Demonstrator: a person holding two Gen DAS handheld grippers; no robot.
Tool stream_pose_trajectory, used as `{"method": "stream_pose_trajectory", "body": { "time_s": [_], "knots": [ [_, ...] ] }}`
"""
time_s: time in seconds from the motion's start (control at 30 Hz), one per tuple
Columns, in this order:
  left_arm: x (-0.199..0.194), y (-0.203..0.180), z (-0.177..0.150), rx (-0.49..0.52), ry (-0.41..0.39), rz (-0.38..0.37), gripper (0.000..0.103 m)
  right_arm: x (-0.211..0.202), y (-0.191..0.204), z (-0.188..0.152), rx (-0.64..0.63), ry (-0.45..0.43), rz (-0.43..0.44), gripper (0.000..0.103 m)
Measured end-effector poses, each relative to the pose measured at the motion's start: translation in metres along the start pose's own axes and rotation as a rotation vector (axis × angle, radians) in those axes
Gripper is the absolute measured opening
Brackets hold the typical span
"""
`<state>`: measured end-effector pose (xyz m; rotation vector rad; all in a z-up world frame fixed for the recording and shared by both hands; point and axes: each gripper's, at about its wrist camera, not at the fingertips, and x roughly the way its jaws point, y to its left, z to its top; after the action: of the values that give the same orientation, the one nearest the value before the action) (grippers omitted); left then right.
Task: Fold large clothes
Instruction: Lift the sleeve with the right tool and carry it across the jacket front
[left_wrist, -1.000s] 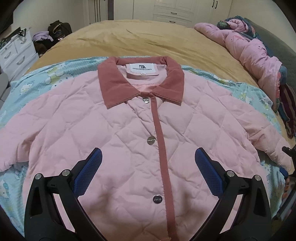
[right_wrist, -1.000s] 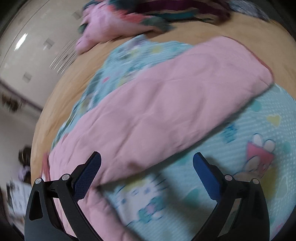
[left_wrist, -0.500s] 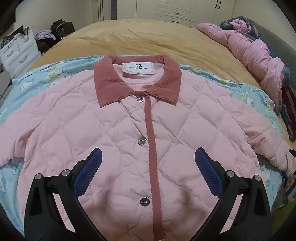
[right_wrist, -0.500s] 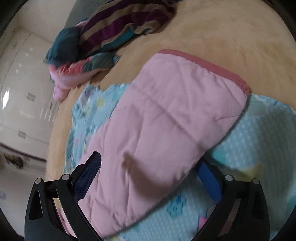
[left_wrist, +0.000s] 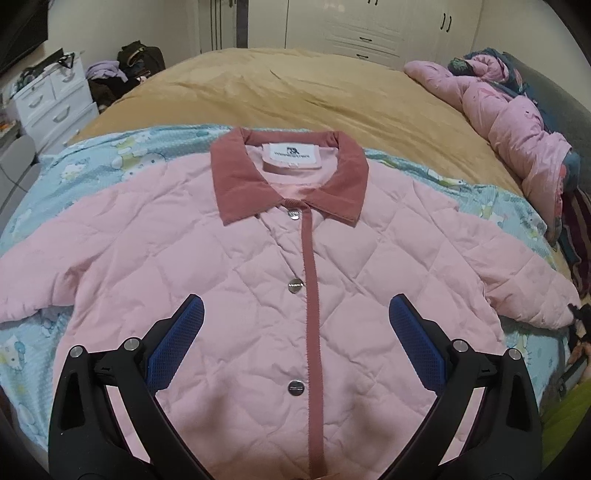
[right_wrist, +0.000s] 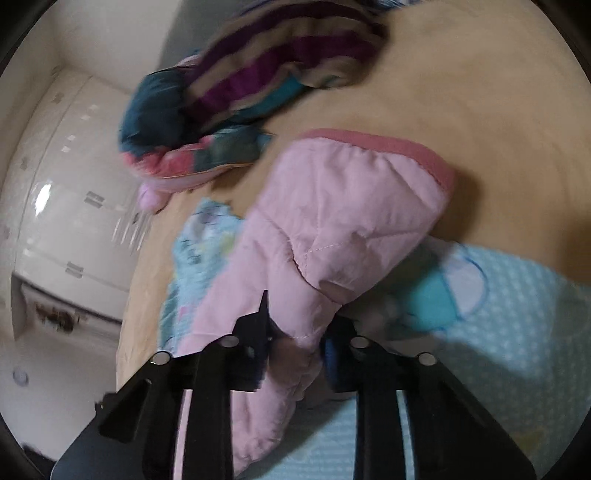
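Observation:
A pink quilted jacket (left_wrist: 258, 258) with a dusty-rose collar lies front up on a light blue cartoon sheet (left_wrist: 92, 166), buttoned, both sleeves spread out. My left gripper (left_wrist: 295, 332) hovers open above its lower chest, nothing between the blue pads. In the right wrist view the jacket's sleeve (right_wrist: 332, 221), with its rose cuff edge, is bunched between my right gripper's (right_wrist: 299, 339) jaws, which are closing and pinch the fabric. That gripper also shows small at the sleeve's end (left_wrist: 578, 314) in the left wrist view.
The sheet lies on a tan bedspread (left_wrist: 295, 88). A pink padded garment (left_wrist: 517, 125) and striped clothes (right_wrist: 280, 66) are piled along the bed's right side. A white drawer unit (left_wrist: 51, 103) and wardrobe doors (left_wrist: 369, 26) stand beyond the bed.
My right gripper slid along the sleeve toward its cuff and its jaws came together on the fabric. The left gripper rose a little and stayed open.

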<state>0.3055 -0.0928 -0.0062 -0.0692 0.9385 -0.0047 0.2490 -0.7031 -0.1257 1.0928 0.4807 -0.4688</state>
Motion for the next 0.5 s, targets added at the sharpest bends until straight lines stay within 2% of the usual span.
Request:
{"method": "stream_pose_trajectory", "body": {
  "time_s": [0.33, 0.5],
  "knots": [
    [-0.041, 0.017, 0.007, -0.009, -0.046, 0.025, 0.094, -0.047, 0.105, 0.012, -0.214, -0.052, 0.146, 0.017],
    [-0.060, 0.028, 0.011, -0.027, -0.059, 0.005, 0.094, -0.065, 0.156, 0.009, -0.317, -0.068, 0.197, 0.017]
  ]
}}
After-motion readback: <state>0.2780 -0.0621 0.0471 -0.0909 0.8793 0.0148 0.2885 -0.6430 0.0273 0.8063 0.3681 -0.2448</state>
